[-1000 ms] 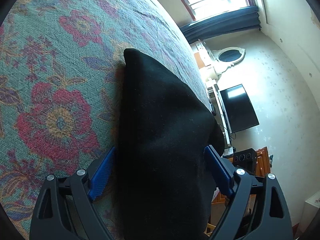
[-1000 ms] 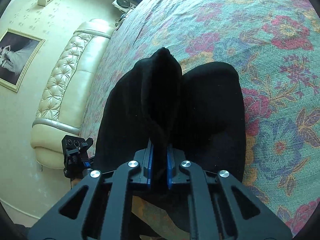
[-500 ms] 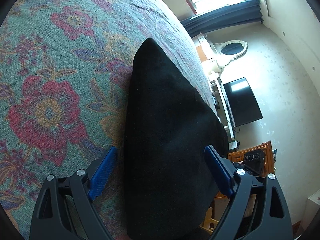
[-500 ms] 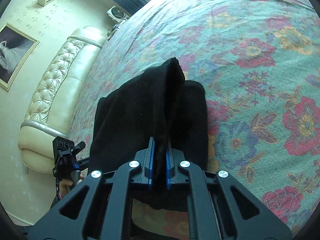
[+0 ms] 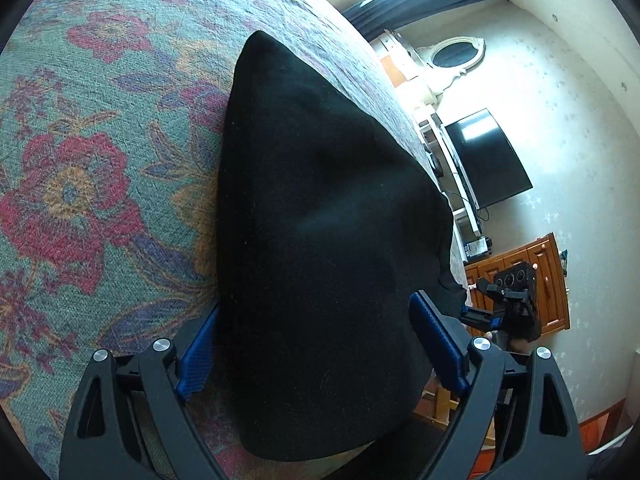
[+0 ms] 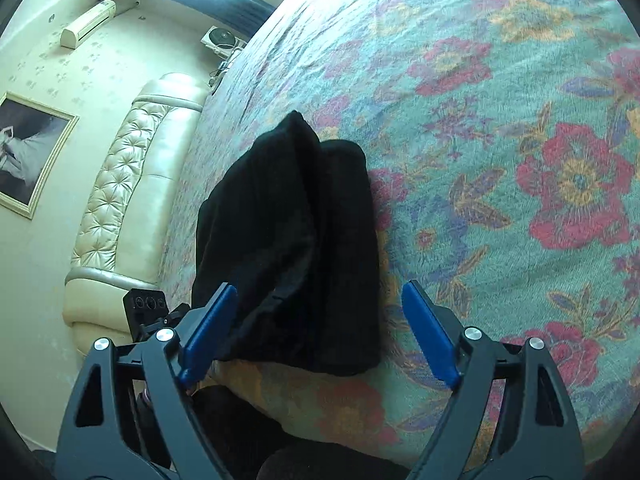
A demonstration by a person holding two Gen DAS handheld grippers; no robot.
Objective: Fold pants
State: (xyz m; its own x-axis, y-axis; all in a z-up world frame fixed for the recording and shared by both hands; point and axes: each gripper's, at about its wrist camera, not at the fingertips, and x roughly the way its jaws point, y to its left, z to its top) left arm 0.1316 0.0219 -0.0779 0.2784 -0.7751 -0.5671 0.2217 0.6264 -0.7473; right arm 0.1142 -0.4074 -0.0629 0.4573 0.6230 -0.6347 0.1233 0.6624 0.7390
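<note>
The black pants (image 6: 296, 248) lie folded in a compact bundle on the floral bedspread (image 6: 520, 128), near the bed's edge. My right gripper (image 6: 320, 328) is open, its blue pads on either side of the bundle's near end, holding nothing. In the left wrist view the pants (image 5: 328, 240) fill the middle of the frame. My left gripper (image 5: 316, 344) is open, and the fabric lies between its wide-spread blue pads. The right gripper also shows in the left wrist view (image 5: 508, 304), past the bundle.
A cream tufted headboard (image 6: 132, 208) stands left of the bed. A TV (image 5: 488, 160), an oval mirror (image 5: 456, 52) and a wooden cabinet (image 5: 540, 280) stand beyond the bed's edge. The bedspread (image 5: 80, 168) stretches left of the pants.
My right gripper has opened and let go of the pants' fold, which now lies on the bundle. Both grippers have drawn back a little. The left gripper has stayed open.
</note>
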